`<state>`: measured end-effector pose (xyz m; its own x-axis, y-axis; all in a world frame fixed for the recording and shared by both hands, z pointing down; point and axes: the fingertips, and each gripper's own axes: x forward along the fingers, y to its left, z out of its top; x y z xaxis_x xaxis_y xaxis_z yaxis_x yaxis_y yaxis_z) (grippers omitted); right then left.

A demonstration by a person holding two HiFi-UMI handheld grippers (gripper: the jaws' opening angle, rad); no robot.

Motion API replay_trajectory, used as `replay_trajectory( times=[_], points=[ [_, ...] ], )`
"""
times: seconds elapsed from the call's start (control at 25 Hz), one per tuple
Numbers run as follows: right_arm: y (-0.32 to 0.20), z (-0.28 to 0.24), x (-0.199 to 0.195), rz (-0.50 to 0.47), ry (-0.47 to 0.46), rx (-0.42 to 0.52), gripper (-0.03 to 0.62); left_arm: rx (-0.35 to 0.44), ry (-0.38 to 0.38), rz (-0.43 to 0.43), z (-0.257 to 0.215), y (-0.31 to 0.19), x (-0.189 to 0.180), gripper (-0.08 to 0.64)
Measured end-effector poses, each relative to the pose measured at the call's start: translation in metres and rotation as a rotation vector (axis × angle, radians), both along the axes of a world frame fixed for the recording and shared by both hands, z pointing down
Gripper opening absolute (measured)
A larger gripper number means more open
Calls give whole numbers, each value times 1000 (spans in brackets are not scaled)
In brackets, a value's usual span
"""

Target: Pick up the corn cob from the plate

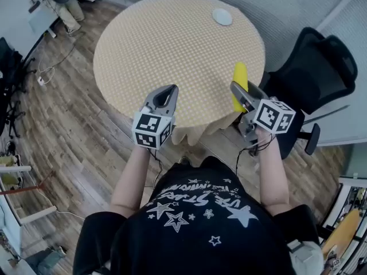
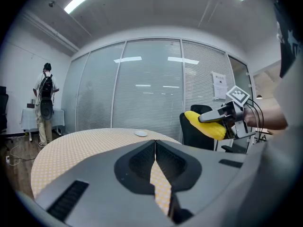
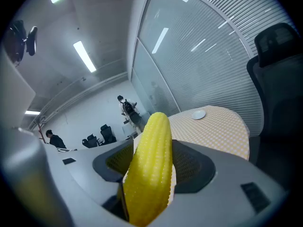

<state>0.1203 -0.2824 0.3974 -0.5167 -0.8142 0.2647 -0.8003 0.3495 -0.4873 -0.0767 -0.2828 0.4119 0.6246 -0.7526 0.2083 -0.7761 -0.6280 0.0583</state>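
As right gripper clamps corn cob, plate hugs table edge.

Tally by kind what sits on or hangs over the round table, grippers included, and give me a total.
corn cob: 1, clamped in the right gripper
plate: 1, bare, near the far edge of the table
grippers: 2, the left gripper shut on nothing
Total: 4
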Motion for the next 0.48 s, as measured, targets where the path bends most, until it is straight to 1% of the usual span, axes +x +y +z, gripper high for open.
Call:
replay_trajectory(
  times=[0.12, 0.24, 0.48],
  points=[
    [9, -6, 9, 14, 6, 26, 258, 4, -4, 10, -2, 6, 5, 9],
    [22, -12, 12, 6, -3, 42, 258, 7, 0, 9, -7, 11, 11, 9],
    [70, -11, 29, 12, -37, 36, 258, -5, -3, 26, -10, 47, 41, 9]
  ],
)
